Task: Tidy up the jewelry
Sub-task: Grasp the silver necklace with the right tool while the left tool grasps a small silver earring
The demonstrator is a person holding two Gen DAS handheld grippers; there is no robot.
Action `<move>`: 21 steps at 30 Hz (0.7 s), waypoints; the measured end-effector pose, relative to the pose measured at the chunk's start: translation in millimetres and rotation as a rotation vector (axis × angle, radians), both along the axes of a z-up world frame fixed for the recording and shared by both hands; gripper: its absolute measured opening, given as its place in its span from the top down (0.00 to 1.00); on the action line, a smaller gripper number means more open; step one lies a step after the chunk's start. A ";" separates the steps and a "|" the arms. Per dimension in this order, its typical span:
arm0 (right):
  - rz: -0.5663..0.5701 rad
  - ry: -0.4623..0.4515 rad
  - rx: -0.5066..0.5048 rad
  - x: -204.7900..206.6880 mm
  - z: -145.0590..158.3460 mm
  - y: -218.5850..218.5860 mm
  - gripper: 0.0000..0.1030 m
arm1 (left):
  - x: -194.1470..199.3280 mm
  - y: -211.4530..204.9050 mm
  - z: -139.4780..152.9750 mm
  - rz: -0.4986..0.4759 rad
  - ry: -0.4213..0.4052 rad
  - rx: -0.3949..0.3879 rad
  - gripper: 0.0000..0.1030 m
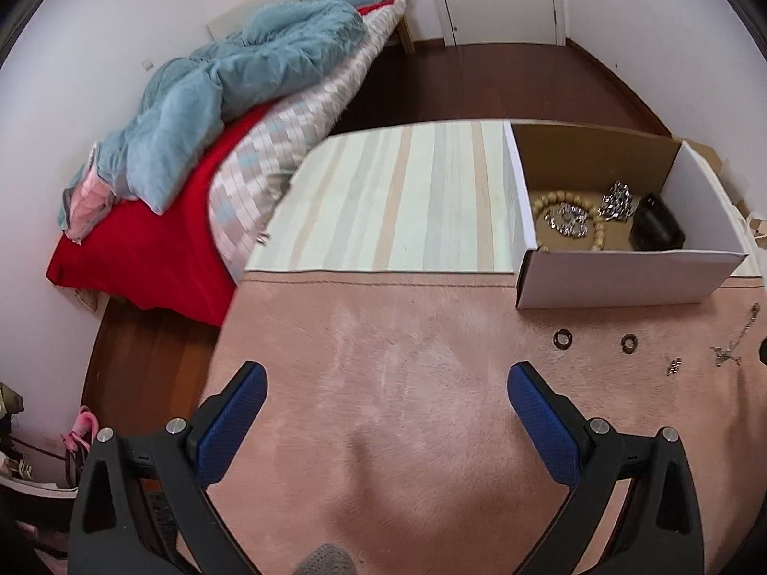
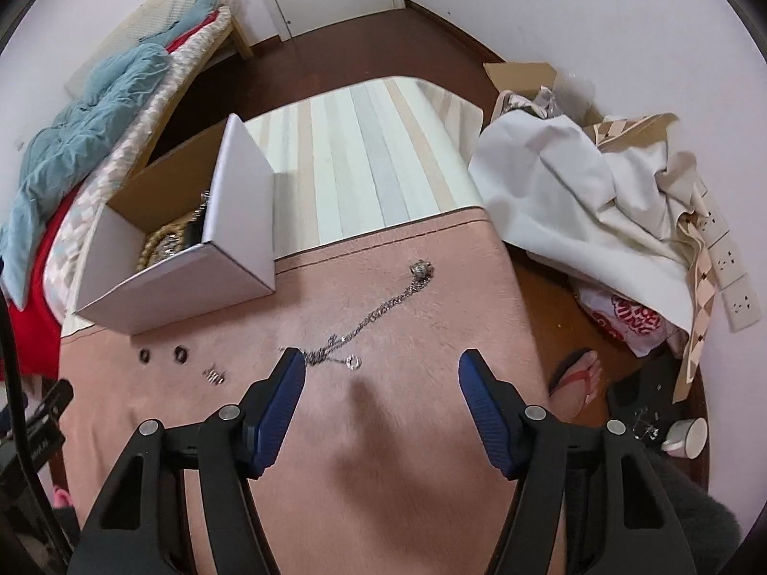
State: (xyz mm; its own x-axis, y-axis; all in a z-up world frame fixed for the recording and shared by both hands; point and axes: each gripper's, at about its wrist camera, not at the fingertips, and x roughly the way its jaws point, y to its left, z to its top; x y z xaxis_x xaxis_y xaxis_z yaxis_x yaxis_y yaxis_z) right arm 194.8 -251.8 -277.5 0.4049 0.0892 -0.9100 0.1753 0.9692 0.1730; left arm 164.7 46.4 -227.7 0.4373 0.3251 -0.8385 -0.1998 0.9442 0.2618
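Note:
A white cardboard box (image 1: 623, 278) (image 2: 182, 278) stands on the pink cloth and holds a wooden bead bracelet (image 1: 551, 201), silver chains (image 1: 618, 201) and a black item (image 1: 656, 230). On the cloth lie two dark rings (image 1: 563, 338) (image 2: 180, 354), a small silver piece (image 1: 673, 366) (image 2: 214, 374) and a silver chain necklace (image 2: 374, 316) (image 1: 733, 345). My left gripper (image 1: 388, 383) is open and empty, left of and nearer than the box. My right gripper (image 2: 381, 369) is open and empty, its left fingertip next to the necklace's near end.
The pink cloth (image 1: 407, 359) meets a striped mat (image 1: 407, 191) behind it. A bed with blue quilt (image 1: 230, 96) lies left. A pile of white fabric and boxes (image 2: 599, 182), a sandalled foot (image 2: 575, 373) and a mug (image 2: 685, 436) are on the floor at right.

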 end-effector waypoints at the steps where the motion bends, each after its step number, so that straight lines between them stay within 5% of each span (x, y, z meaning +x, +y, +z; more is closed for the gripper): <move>1: -0.004 -0.006 -0.006 3.7 -3.0 2.3 0.34 | 1.8 0.2 -3.4 0.002 0.006 -0.001 0.00; 5: -0.091 -0.054 -0.033 23.7 -3.9 -13.9 0.35 | 7.4 1.6 -10.6 0.003 0.024 -0.008 0.00; 8: -0.109 -0.041 -0.044 40.3 -10.1 -27.9 0.57 | 10.6 -0.6 -12.3 -0.003 0.023 -0.002 0.00; 16: 0.013 -0.052 -0.135 44.0 -26.6 -5.6 0.82 | 17.3 -20.3 -20.0 -0.042 0.045 -0.027 0.00; 17: 0.024 -0.055 -0.152 43.8 -26.9 -2.3 0.93 | 17.8 -24.1 -20.8 -0.052 0.050 -0.035 0.00; 21: 0.037 -0.070 -0.127 38.4 -23.5 -3.6 0.94 | 19.0 -39.5 -20.4 -0.092 0.058 -0.093 0.01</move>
State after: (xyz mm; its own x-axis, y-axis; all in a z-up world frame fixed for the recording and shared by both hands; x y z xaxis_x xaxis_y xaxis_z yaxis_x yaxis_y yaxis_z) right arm 233.3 -255.4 -301.0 0.4668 -0.0089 -0.8843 0.1311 0.9896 0.0592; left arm 183.6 6.8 -248.1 0.4119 0.2058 -0.8877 -0.0983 0.9785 0.1812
